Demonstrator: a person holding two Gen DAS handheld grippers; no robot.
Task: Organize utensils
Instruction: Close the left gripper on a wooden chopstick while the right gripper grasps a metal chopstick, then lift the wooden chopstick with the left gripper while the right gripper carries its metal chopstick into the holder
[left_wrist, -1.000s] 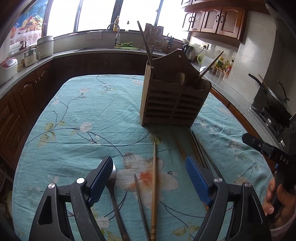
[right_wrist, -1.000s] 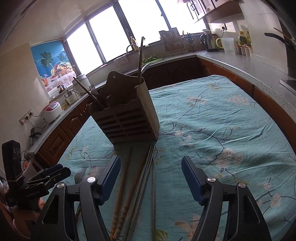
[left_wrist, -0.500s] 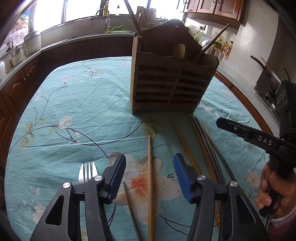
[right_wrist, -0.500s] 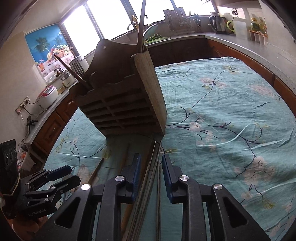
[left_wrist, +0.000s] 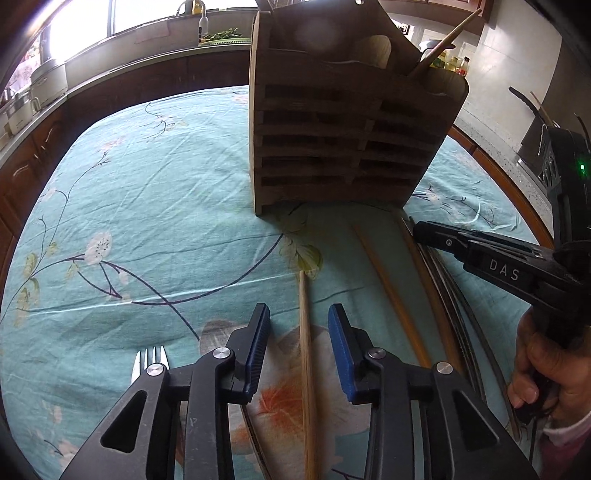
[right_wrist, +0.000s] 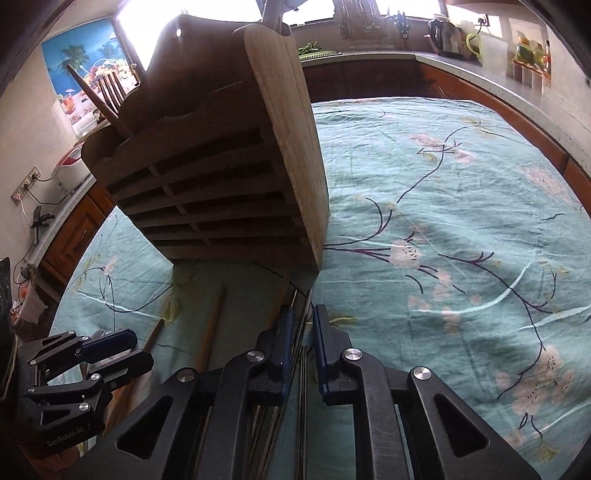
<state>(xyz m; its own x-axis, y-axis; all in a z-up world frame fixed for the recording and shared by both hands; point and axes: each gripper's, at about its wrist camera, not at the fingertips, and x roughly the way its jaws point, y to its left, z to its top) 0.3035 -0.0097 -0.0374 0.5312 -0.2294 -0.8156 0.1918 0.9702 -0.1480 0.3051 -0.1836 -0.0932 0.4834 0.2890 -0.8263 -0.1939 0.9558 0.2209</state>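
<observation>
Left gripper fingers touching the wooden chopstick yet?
Apart. Left wrist view: the left gripper is closing; cloth shows either side of the wooden chopstick between the fingers.

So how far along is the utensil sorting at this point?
Done: the wooden holder already has a few pieces standing in it, a fork among them. In hand: the left gripper is closing around a wooden chopstick, pads not yet touching; the right gripper is closing on metal chopsticks. Left: another wooden chopstick and a fork on the cloth.
</observation>
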